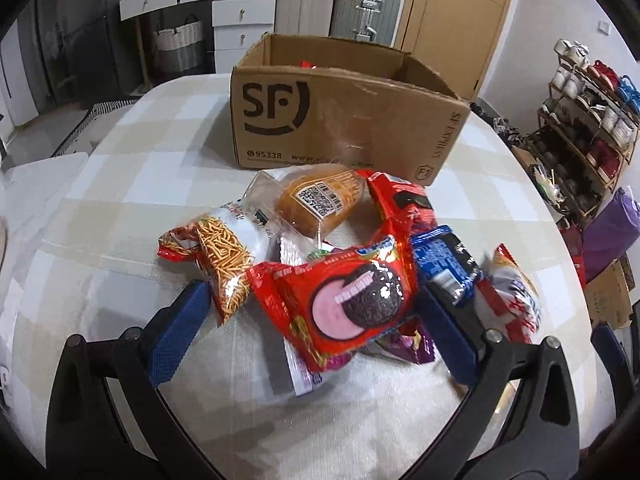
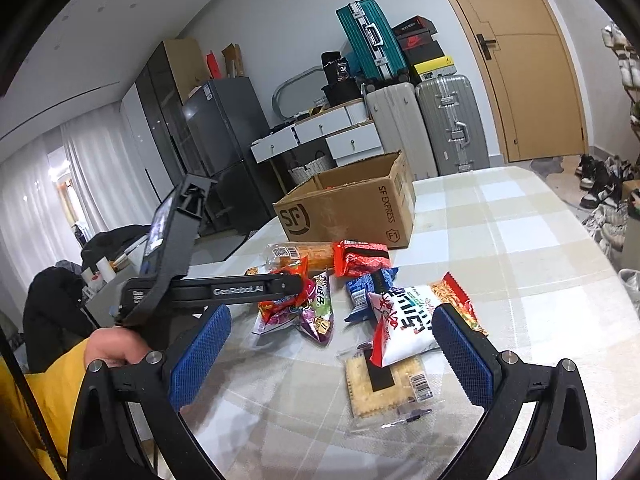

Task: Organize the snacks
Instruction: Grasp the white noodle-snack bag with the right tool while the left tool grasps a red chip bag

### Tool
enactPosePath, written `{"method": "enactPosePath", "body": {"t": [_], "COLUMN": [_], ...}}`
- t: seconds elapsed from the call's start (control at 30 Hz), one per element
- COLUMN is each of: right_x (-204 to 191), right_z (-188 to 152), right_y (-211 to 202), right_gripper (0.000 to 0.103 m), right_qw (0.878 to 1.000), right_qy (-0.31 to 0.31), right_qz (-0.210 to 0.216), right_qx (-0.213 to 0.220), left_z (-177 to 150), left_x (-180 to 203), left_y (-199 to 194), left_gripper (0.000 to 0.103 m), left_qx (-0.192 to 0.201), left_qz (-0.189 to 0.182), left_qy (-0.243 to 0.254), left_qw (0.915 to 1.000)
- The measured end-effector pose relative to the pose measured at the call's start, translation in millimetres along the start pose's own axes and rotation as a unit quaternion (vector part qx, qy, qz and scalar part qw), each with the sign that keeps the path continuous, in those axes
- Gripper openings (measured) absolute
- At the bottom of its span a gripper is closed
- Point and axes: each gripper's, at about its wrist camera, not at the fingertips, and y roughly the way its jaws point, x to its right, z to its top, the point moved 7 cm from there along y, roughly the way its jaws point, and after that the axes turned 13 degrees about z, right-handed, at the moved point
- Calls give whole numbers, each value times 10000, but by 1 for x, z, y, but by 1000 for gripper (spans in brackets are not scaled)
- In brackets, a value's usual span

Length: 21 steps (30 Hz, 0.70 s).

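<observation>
A pile of snack packets lies on the checked tablecloth before an open SF cardboard box (image 1: 344,116) (image 2: 348,212). My left gripper (image 1: 312,300) is open, its blue pads either side of a red cookie packet (image 1: 344,304) with a pink-filled chocolate cookie printed on it; the packet lies between the pads, and contact is not clear. Around it lie a noodle-snack bag (image 1: 220,256), a wrapped bun (image 1: 316,200), a red packet (image 1: 400,208) and a blue packet (image 1: 444,264). My right gripper (image 2: 332,328) is open and empty above a white-and-red bag (image 2: 404,324) and a cracker pack (image 2: 384,380).
The left gripper's body (image 2: 224,292) reaches across the pile in the right wrist view. Suitcases (image 2: 424,128), white drawers (image 1: 240,12) and a wooden door (image 2: 520,60) stand beyond the table. A shoe rack (image 1: 588,120) is to the right. Bare tablecloth (image 2: 520,248) lies right of the box.
</observation>
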Motion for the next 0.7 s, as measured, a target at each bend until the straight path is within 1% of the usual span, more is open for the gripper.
{"method": "enactPosePath", "body": {"t": [0.1, 0.17, 0.2, 0.23, 0.27, 0.3, 0.33, 0.37, 0.43, 0.5, 0.7], "right_x": [6, 9, 10, 10, 12, 13, 16, 17, 23, 25, 29], "right_z": [-3, -4, -5, -6, -7, -7, -8, -10, -13, -13, -14], "right_y": [6, 8, 10, 9, 10, 10, 11, 12, 13, 13, 14], "right_gripper": [102, 102, 102, 102, 102, 102, 102, 102, 102, 102, 102], "right_qw": [9999, 9999, 9998, 9998, 9997, 9996, 9995, 9994, 9990, 9988, 9983], "right_qy": [84, 126, 162, 185, 213, 239, 282, 319, 423, 482, 573], "right_qz": [49, 62, 79, 89, 98, 93, 86, 85, 65, 62, 27], "right_qx": [-49, -69, -75, -76, -76, -78, -78, -83, -102, -81, -72], "left_z": [1, 1, 2, 4, 4, 2, 2, 1, -6, -7, -10], "left_x": [1, 2, 2, 2, 0, -1, 0, 1, 1, 0, -6], "left_y": [9, 15, 16, 18, 17, 18, 20, 23, 25, 25, 24], "left_gripper": [103, 100, 94, 84, 78, 67, 54, 48, 30, 27, 25], "left_qx": [-55, -75, -66, -24, -2, -1, -36, -93, -107, -101, -58], "left_qz": [-14, -72, -79, -106, -105, -92, -143, -216, -215, -280, -307], "left_qy": [-61, -109, -124, -152, -173, -176, -170, -170, -130, -141, -165], "left_qw": [10000, 9999, 9999, 9998, 9998, 9998, 9997, 9996, 9996, 9995, 9994]}}
